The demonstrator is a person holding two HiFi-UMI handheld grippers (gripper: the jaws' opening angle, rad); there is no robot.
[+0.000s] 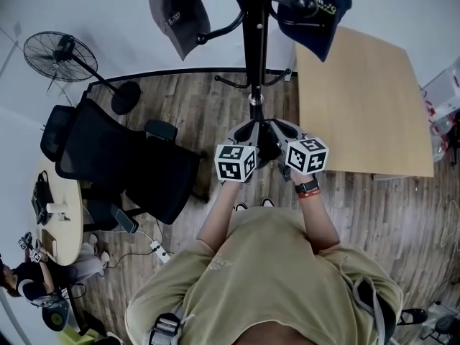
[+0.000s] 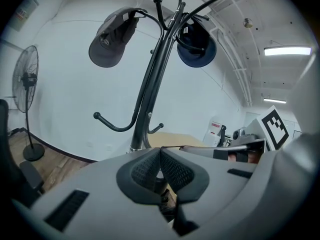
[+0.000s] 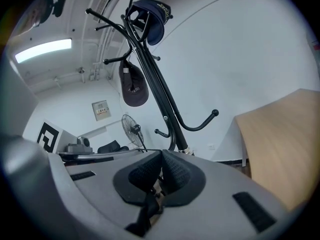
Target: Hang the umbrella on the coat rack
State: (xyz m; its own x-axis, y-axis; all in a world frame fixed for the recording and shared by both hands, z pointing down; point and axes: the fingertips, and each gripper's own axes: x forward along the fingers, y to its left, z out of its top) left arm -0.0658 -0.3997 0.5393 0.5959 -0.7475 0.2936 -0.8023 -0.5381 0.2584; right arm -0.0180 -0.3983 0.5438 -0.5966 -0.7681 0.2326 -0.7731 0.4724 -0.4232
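Observation:
The black coat rack (image 1: 255,42) stands right in front of me; its pole rises in the left gripper view (image 2: 150,94) and the right gripper view (image 3: 160,94). A grey cap (image 1: 180,9) and a navy cap (image 1: 323,13) hang on its upper hooks. A lower hook (image 2: 115,126) is bare. My left gripper (image 1: 251,131) and right gripper (image 1: 284,131) are held close together at the pole, with a dark umbrella (image 1: 269,148) between them. Both are shut, their pads meeting over a dark part of the umbrella (image 2: 167,204) (image 3: 147,204). Most of the umbrella is hidden.
A light wooden table (image 1: 359,99) stands to the right of the rack. A black office chair (image 1: 122,164) sits to the left, a floor fan (image 1: 61,56) behind it. A round table (image 1: 57,214) and a seated person (image 1: 29,282) are at the far left.

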